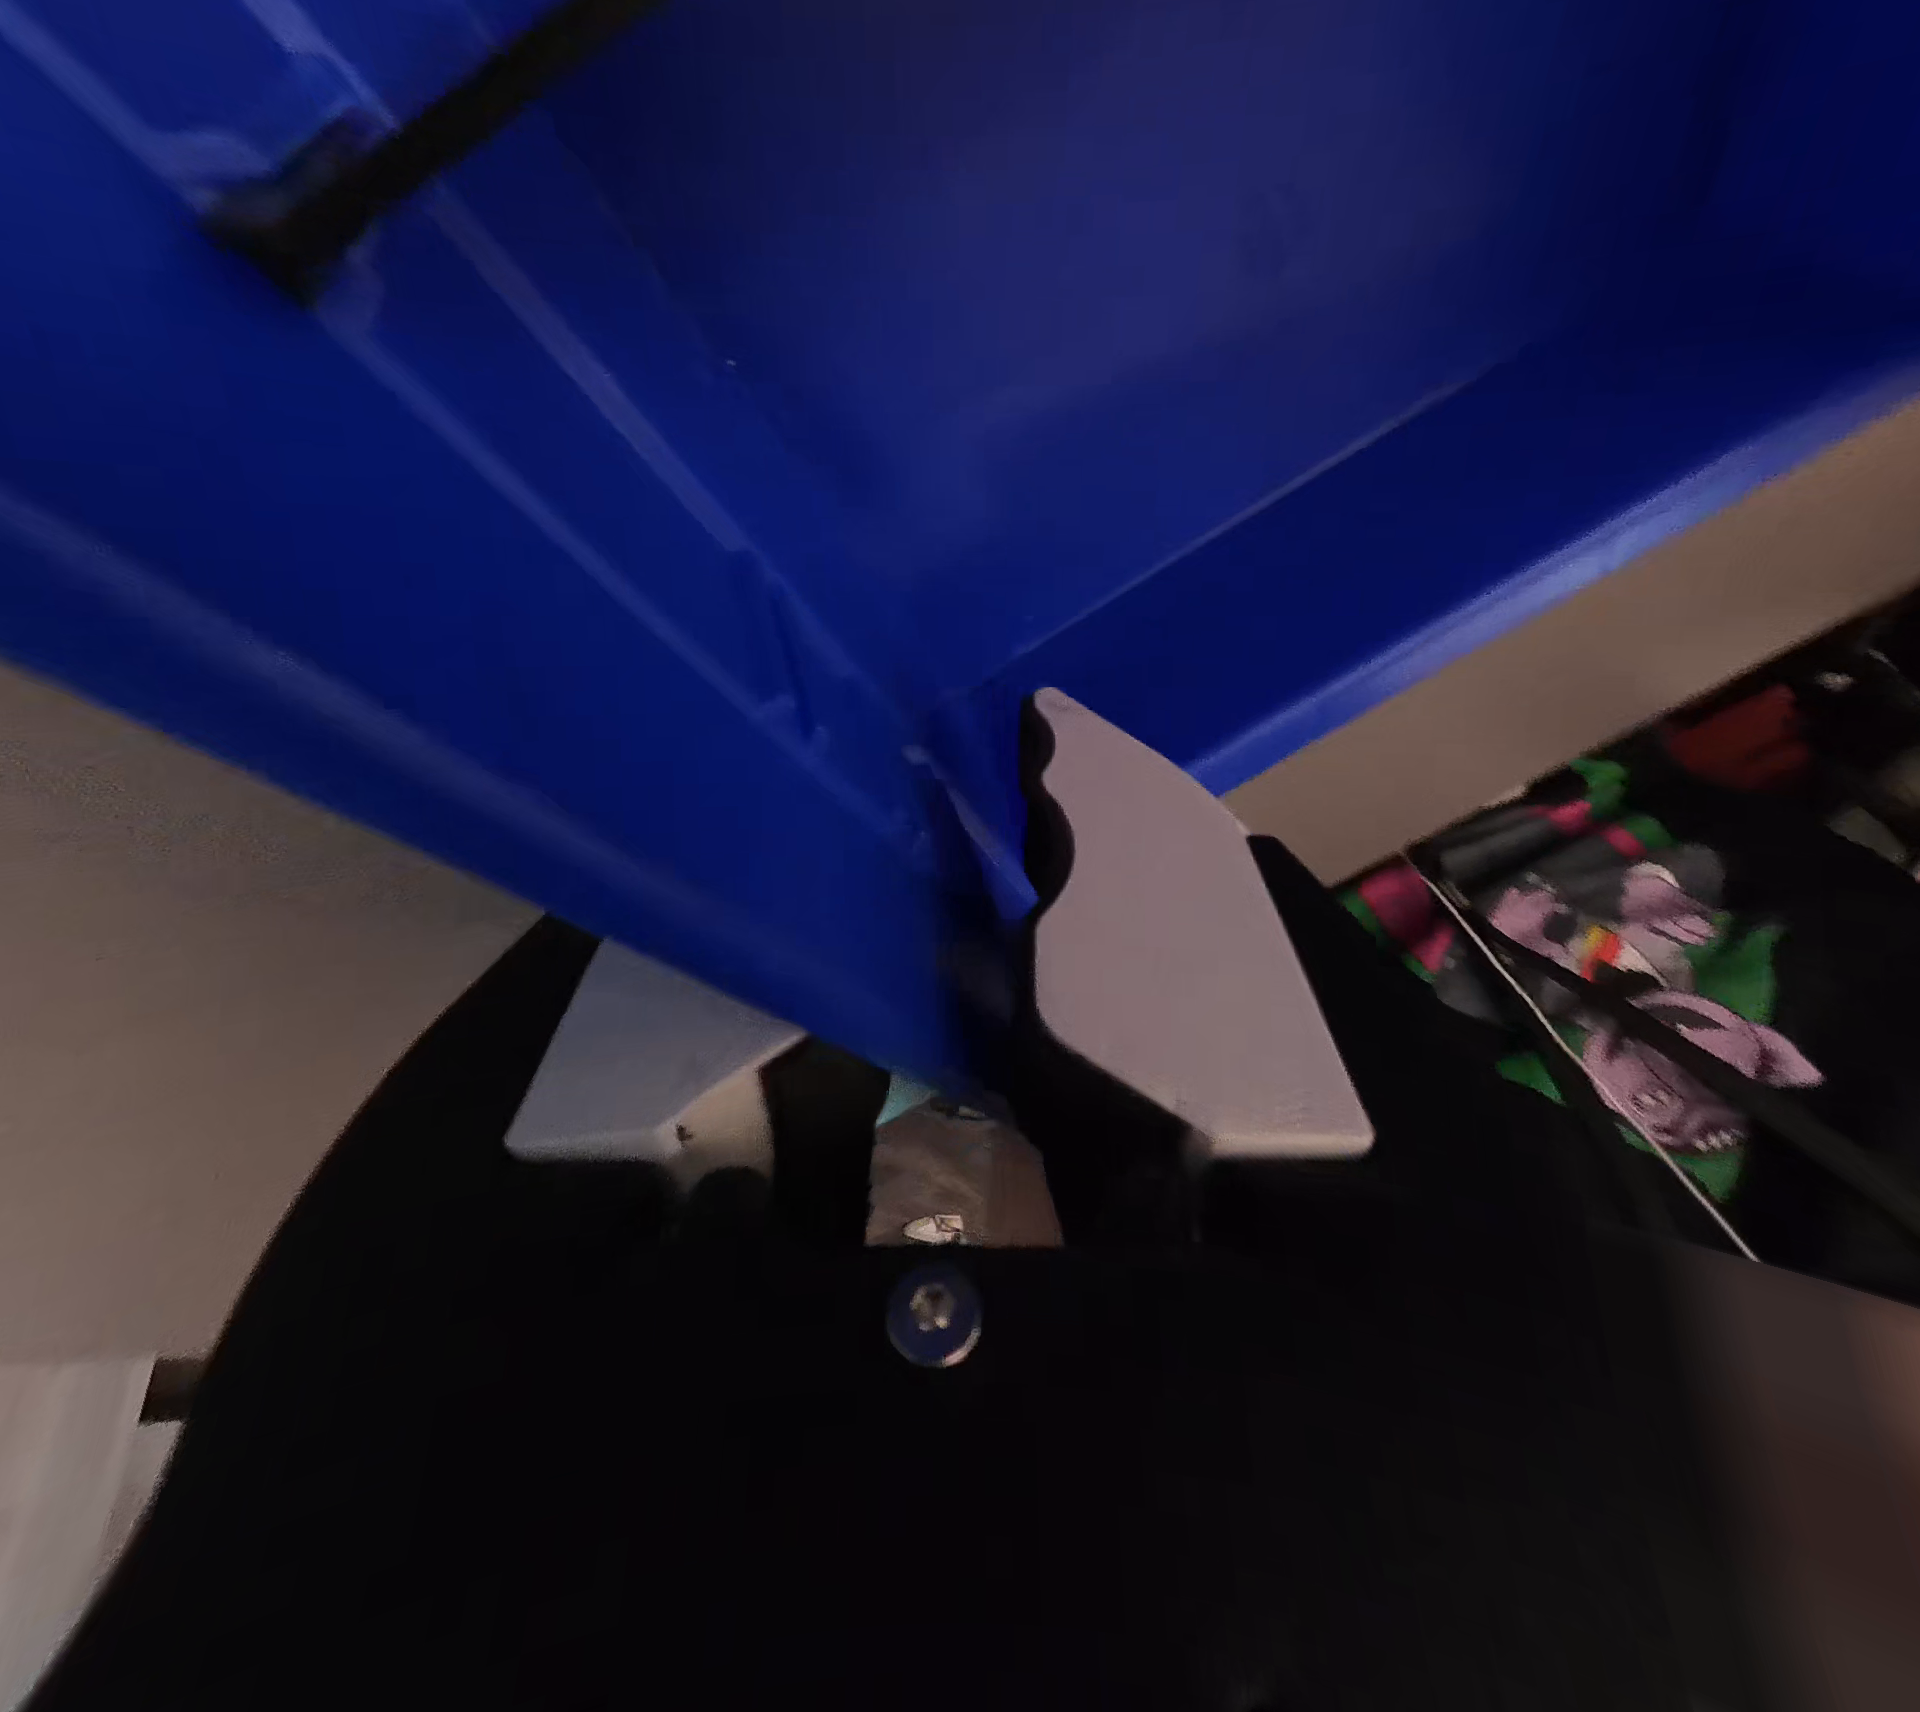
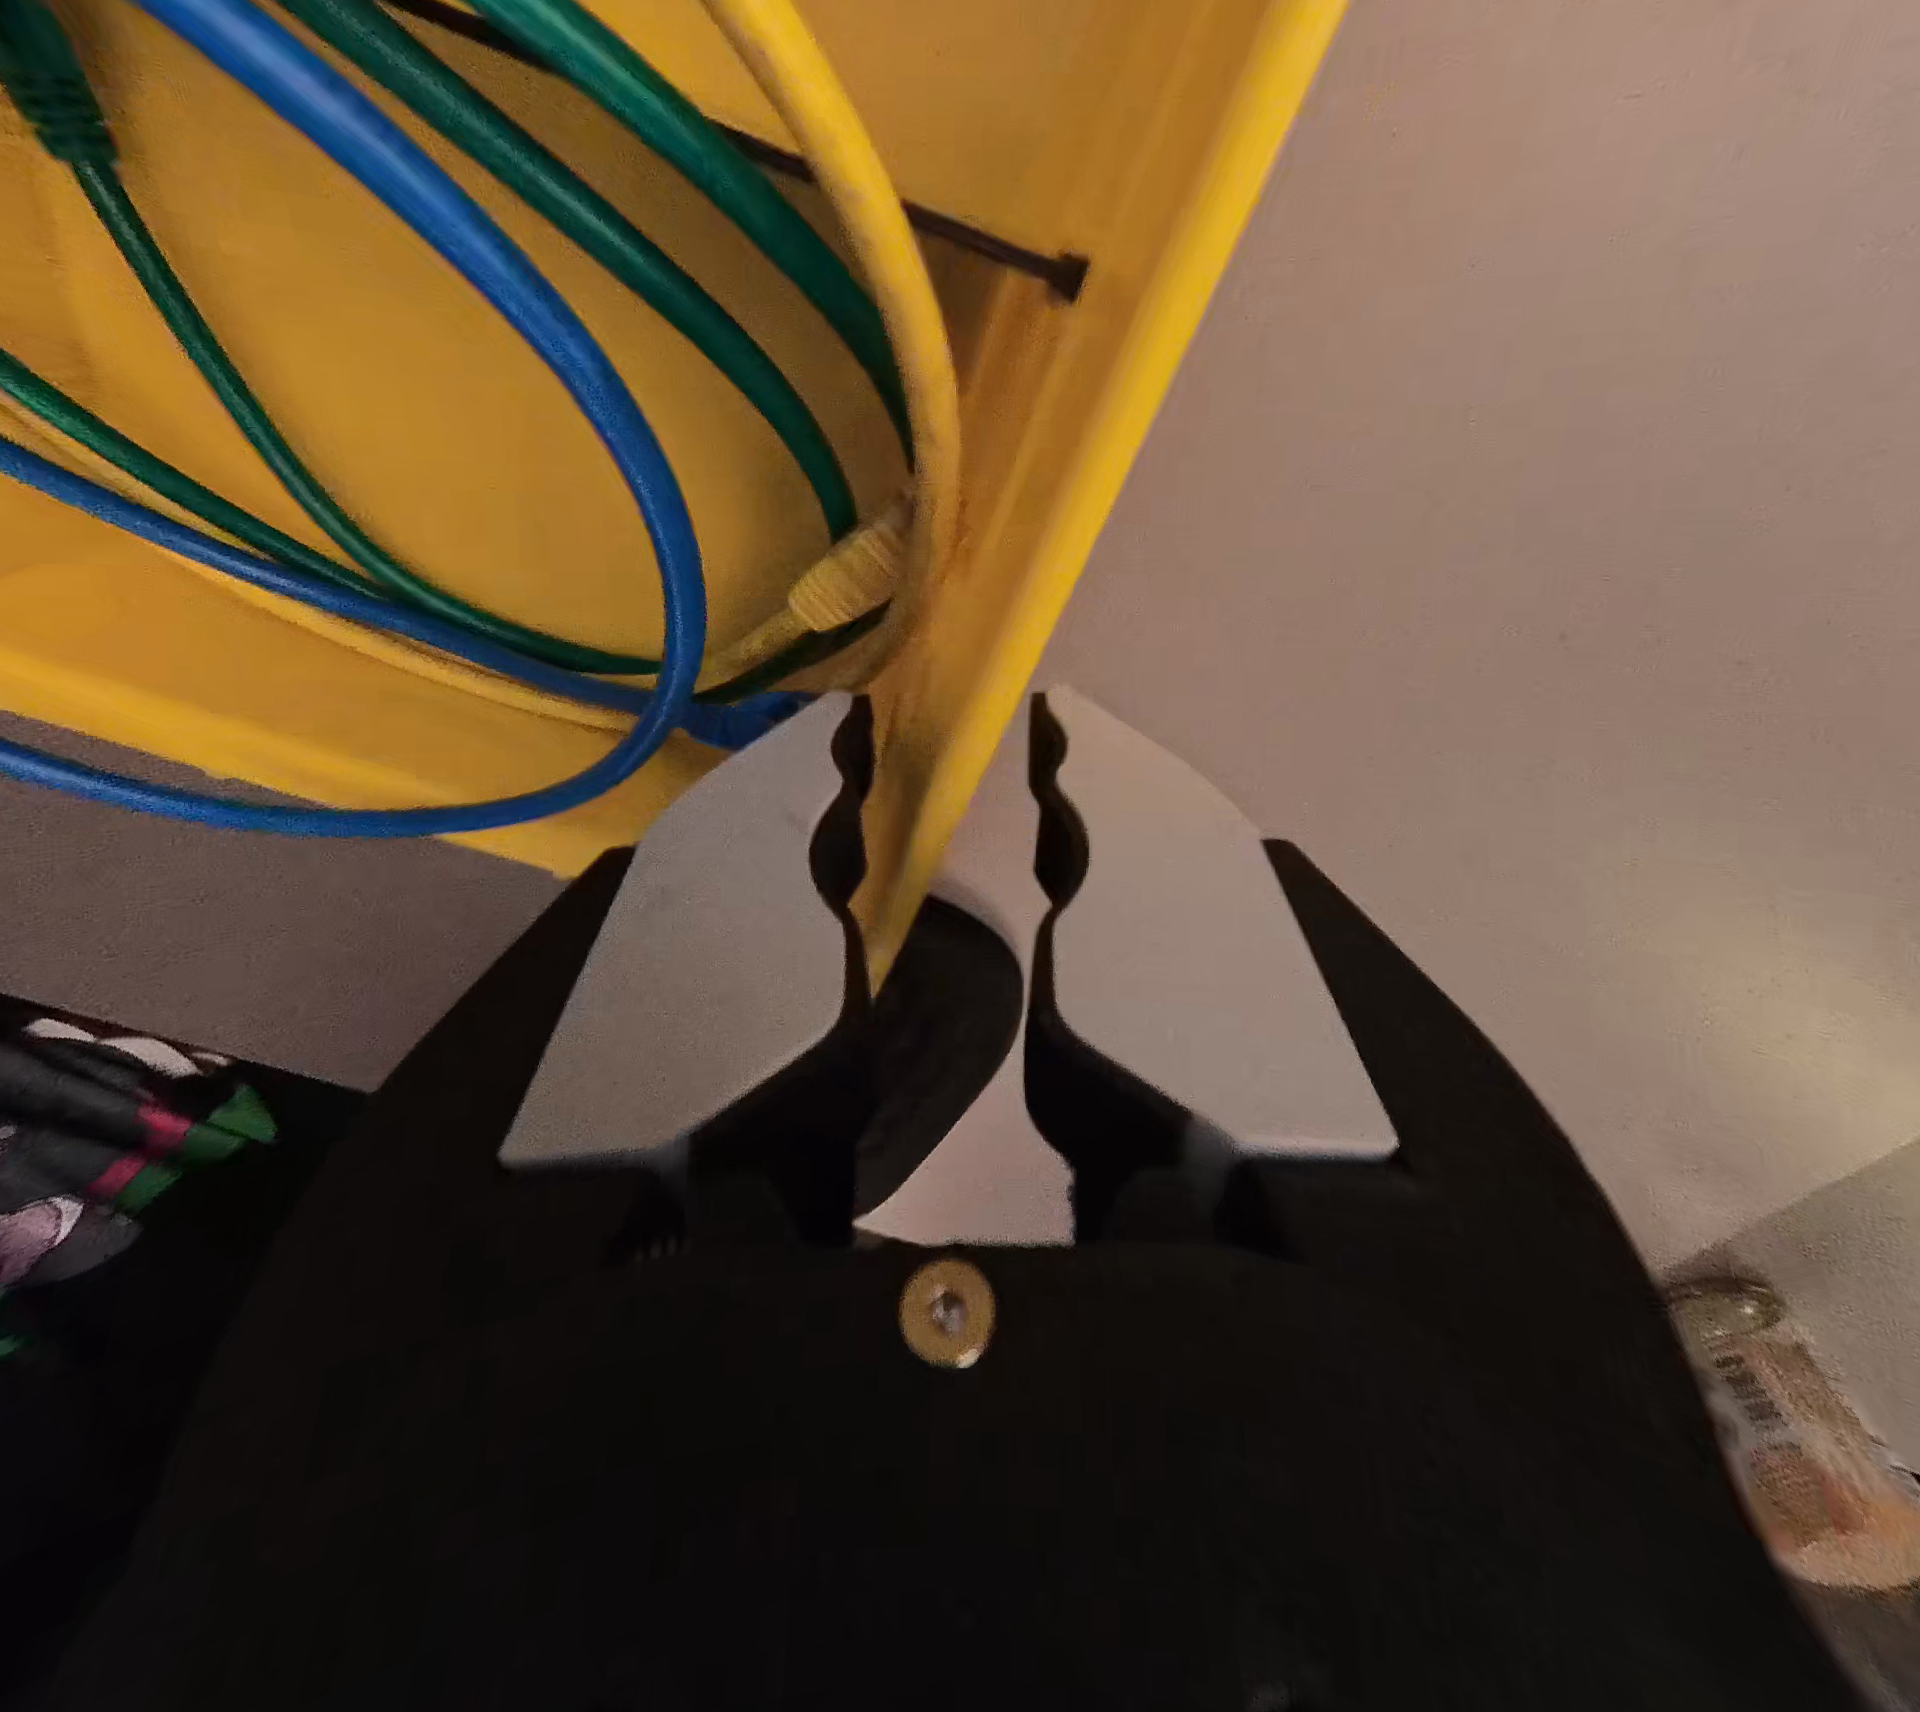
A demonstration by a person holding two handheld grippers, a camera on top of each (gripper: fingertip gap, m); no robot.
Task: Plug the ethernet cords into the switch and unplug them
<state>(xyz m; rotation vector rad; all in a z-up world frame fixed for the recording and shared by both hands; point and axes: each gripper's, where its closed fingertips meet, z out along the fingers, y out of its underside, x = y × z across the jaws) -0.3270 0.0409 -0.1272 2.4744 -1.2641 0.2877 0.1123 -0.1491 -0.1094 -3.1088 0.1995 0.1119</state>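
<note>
Blue (image 2: 582, 374), green (image 2: 644, 135) and yellow (image 2: 831, 135) ethernet cords lie coiled in a yellow bin (image 2: 1143, 156) in the right wrist view. A yellow plug (image 2: 842, 582) rests in the bin's corner. My right gripper (image 2: 945, 706) straddles the bin's side wall with its jaws a little apart; a gap shows beside the right finger. My left gripper (image 1: 935, 779) is closed on the corner wall of an empty blue bin (image 1: 1039, 208). Its right finger (image 1: 1143, 893) presses the wall and its left fingertip is hidden under the bin. No switch is in view.
Black zip ties cross both bins (image 1: 582, 10) (image 2: 987, 239). Both bins are over a beige surface (image 2: 1507, 415). A patterned cloth (image 1: 1621, 987) lies at the right of the left wrist view. A dark round object (image 2: 935, 1018) sits under the yellow bin, and a clear bottle (image 2: 1787, 1413) lies at lower right. My right fingertips sit around 50 cm from my left ones. The dark round object (image 2: 935, 1018) is about 15 cm from my right fingertips and 50 cm from my left.
</note>
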